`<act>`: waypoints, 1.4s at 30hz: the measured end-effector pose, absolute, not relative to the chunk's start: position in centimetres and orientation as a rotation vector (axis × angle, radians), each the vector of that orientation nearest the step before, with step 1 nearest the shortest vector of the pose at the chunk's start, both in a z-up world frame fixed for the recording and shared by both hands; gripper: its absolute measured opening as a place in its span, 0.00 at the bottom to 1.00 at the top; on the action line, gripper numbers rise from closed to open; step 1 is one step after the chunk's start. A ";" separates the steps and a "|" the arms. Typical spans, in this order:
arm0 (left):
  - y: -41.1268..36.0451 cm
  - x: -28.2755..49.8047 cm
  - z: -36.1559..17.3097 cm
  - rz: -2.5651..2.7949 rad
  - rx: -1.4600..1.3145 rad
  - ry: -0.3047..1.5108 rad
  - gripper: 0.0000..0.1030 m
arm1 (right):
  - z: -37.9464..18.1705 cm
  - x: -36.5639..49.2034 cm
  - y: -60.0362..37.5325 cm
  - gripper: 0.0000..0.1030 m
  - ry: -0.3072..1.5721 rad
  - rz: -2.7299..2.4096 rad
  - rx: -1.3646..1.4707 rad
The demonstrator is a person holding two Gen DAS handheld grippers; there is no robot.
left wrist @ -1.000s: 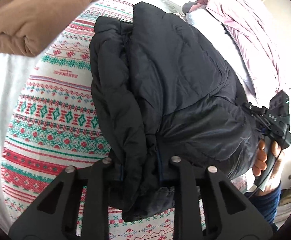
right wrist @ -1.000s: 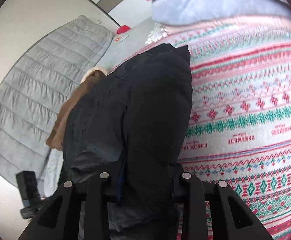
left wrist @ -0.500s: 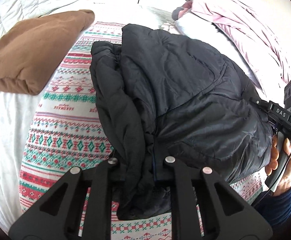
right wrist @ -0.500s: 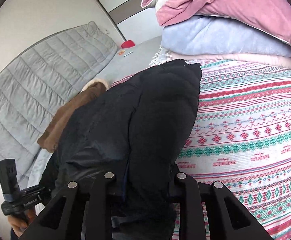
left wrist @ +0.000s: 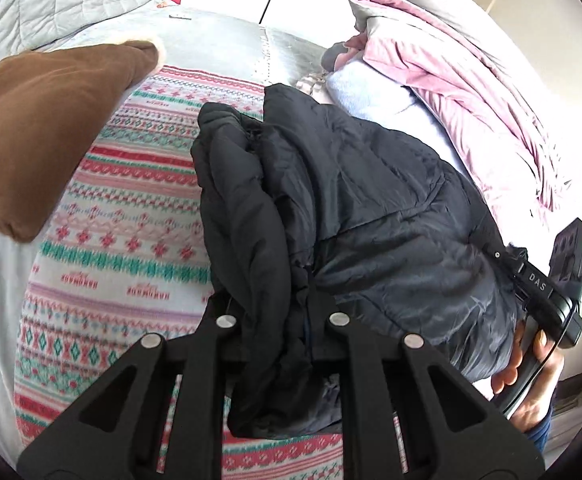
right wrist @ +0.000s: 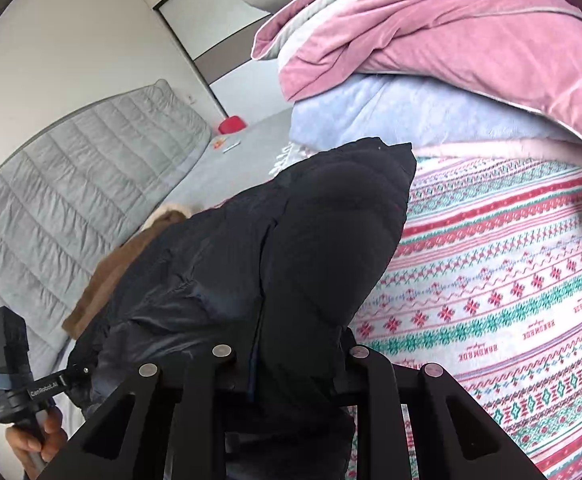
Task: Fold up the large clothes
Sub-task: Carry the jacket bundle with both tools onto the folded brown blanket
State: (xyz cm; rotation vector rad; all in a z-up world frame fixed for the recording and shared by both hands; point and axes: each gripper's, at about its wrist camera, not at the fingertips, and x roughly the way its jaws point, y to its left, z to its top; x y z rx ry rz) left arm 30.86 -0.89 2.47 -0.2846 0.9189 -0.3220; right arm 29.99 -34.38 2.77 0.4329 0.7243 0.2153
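A black puffer jacket lies folded in a thick bundle on the patterned blanket. My left gripper is shut on the near left edge of the jacket, with dark fabric bunched between its fingers. My right gripper is shut on the jacket's other near edge. Each gripper's handle and the hand on it show at the edge of the other view: the right one, the left one. The near edge is lifted off the bed.
A folded brown garment lies at the left on the bed. A stack of pink and pale blue bedding stands at the right. A grey quilted headboard and a small red object are beyond.
Both grippers have risen and tilted up with the jacket edge held; more of the headboard, far wall and bedding stack show now. The jacket bundle stays in their grip.
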 end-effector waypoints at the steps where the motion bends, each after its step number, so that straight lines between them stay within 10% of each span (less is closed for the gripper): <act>1: -0.7 31.3 2.8 -0.324 -0.279 0.917 0.15 | 3.1 30.2 -34.3 0.21 0.718 0.212 0.435; 20: 23.7 36.2 26.7 -0.080 -0.205 0.442 0.15 | 21.7 43.5 -8.4 0.17 0.294 0.601 0.386; 28: 35.4 42.0 10.5 0.236 -0.184 0.801 0.20 | 4.7 52.2 4.2 0.19 0.735 0.702 0.521; 30: 37.8 42.0 5.6 0.269 -0.273 0.865 0.26 | -1.9 53.0 6.2 0.34 0.874 0.697 0.533; 42: 38.4 41.0 5.7 0.256 -0.376 0.822 0.31 | 0.7 52.7 2.4 0.38 0.861 0.679 0.572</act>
